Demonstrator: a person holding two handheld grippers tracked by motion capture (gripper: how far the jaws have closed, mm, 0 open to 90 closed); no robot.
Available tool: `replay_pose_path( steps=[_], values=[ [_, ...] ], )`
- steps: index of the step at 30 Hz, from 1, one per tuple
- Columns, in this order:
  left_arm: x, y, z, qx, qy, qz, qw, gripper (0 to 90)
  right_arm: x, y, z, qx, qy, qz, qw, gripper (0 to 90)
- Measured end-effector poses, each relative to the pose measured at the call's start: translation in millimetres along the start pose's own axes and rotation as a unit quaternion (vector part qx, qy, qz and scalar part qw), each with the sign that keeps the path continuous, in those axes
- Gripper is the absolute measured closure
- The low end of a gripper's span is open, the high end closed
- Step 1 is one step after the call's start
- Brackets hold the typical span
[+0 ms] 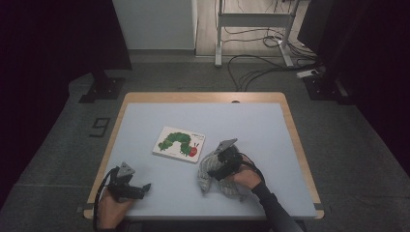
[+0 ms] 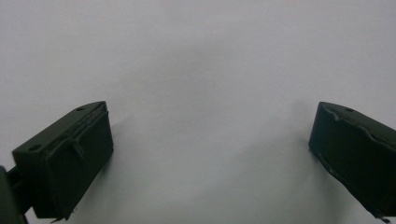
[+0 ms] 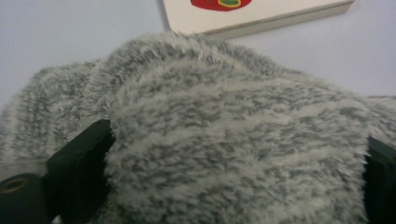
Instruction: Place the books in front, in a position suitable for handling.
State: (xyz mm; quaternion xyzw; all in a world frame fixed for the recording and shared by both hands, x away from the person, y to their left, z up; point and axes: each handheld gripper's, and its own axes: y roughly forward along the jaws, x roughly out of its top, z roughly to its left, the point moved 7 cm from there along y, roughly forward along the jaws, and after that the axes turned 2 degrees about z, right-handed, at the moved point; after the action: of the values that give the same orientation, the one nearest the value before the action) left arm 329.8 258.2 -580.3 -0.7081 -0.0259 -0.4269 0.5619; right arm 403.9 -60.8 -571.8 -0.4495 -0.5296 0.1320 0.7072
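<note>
R gripper [image 1: 212, 170] fingers clamped on grey sock [image 3: 224, 140] nr book [image 1: 179, 144]; L gripper [image 2: 210, 154] fingers apart over bench [image 1: 251, 121].

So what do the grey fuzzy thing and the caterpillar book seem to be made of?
The grey fuzzy thing looks like soft plush knit fabric: long fluffy fibres in mottled grey and white. The caterpillar book seems to be thick, stiff cardboard with a smooth printed cover; its edge shows as a pale slab.

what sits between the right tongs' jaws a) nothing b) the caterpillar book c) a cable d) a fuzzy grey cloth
d: in the right gripper view the fuzzy grey cloth bulges between the two black jaws of the right tongs, while the caterpillar book lies apart on the table.
</note>
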Motion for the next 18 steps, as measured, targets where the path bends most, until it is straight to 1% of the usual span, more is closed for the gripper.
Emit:
replay_pose_path(
  steps=[1,2,4,5,7,8,10,12,18],
  values=[
    [0.0,0.0,0.0,0.000,0.000,0.000,1.0000,0.0,-0.1,-0.7,-0.2,-0.002,0.001,-0.001,1.0000,15.1],
    [0.0,0.0,0.0,0.000,0.000,0.000,1.0000,0.0,-0.3,-2.5,0.1,-0.001,0.003,0.000,1.0000,23.2],
    [0.0,0.0,0.0,0.000,0.000,0.000,1.0000,0.0,-1.5,-6.5,1.7,0.008,0.005,-0.001,1.0000,38.6],
    [0.0,0.0,0.0,0.000,0.000,0.000,1.0000,0.0,-2.5,-8.0,2.8,0.013,0.009,-0.001,0.9999,44.5],
    [0.0,0.0,0.0,0.000,0.000,0.000,1.0000,0.0,-3.7,-10.3,3.1,0.015,0.016,-0.002,0.9998,52.8],
    [0.0,0.0,0.0,0.000,0.000,0.000,1.0000,0.0,-3.9,-12.5,3.4,0.012,0.012,-0.003,0.9998,55.6],
    [0.0,0.0,0.0,0.000,0.000,0.000,1.0000,0.0,-3.7,-15.7,3.5,0.007,0.007,-0.005,0.9999,57.2],
    [0.0,-0.1,-0.1,0.000,0.000,0.000,1.0000,0.0,-2.6,-22.5,1.8,-0.001,0.007,-0.014,0.9999,57.6],
    [0.0,0.0,0.0,0.000,0.000,0.000,1.0000,0.0,-2.7,-58.7,-8.7,-0.014,0.015,-0.035,0.9992,57.5]
  ],
)
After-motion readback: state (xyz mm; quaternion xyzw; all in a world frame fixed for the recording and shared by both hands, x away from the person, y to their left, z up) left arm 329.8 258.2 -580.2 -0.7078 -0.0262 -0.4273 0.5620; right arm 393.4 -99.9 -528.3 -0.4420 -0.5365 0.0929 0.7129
